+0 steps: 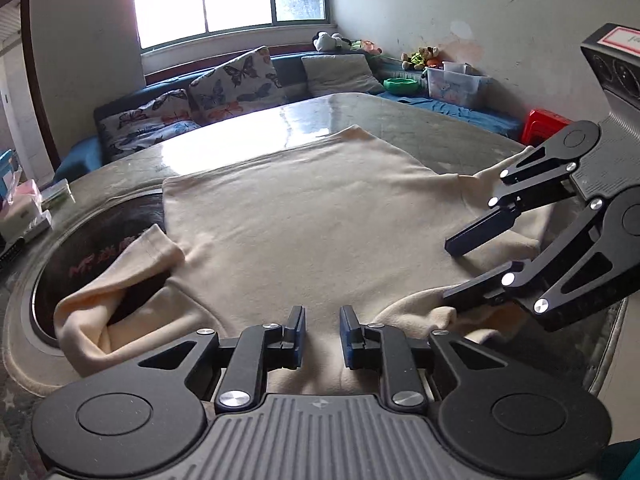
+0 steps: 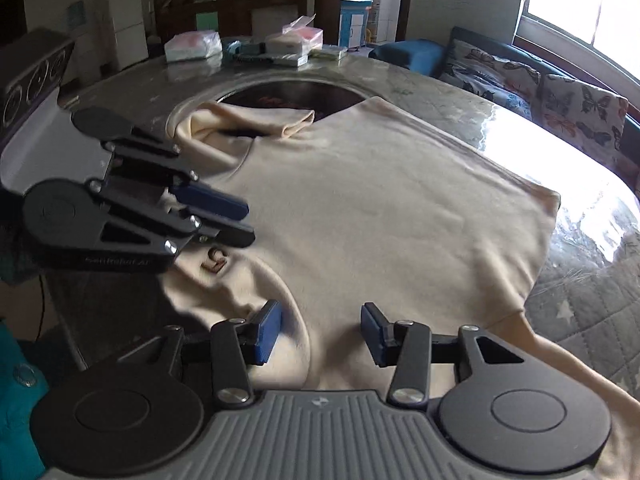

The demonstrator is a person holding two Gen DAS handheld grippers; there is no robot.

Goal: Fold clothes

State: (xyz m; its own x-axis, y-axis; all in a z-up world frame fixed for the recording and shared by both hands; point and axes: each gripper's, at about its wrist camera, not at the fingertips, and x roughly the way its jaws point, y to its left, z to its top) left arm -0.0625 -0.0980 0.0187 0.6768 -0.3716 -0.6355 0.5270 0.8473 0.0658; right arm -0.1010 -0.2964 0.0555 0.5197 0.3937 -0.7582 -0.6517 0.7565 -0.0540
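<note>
Cream shirt [image 1: 304, 216] spread flat across the glossy surface [image 1: 248, 136], back side up, hem toward the window end. One sleeve [image 1: 120, 280] flopped over the dark round inset [image 1: 60, 264] in the surface, its cuff turned back on itself. Other sleeve trailing off near the surface edge in the right wrist view [image 2: 560, 356]. Small brown mark [image 2: 214, 262] showing on the fabric by the collar end.

Left gripper [image 1: 322, 330] low over the near edge of the shirt, jaws parted narrowly, nothing pinched between the blue pads, only cloth lying beneath. Right gripper [image 2: 320, 330] alongside, jaws set noticeably wider, likewise empty, fabric below and not clamped. Lower finger [image 1: 472, 292] of the right gripper just at a bunched ridge of cloth; touching or not, hard to tell.

Packets and boxes [image 2: 276, 46] stacked at the far end of the surface. Butterfly cushions [image 1: 236, 80] on the blue sofa under the window.
</note>
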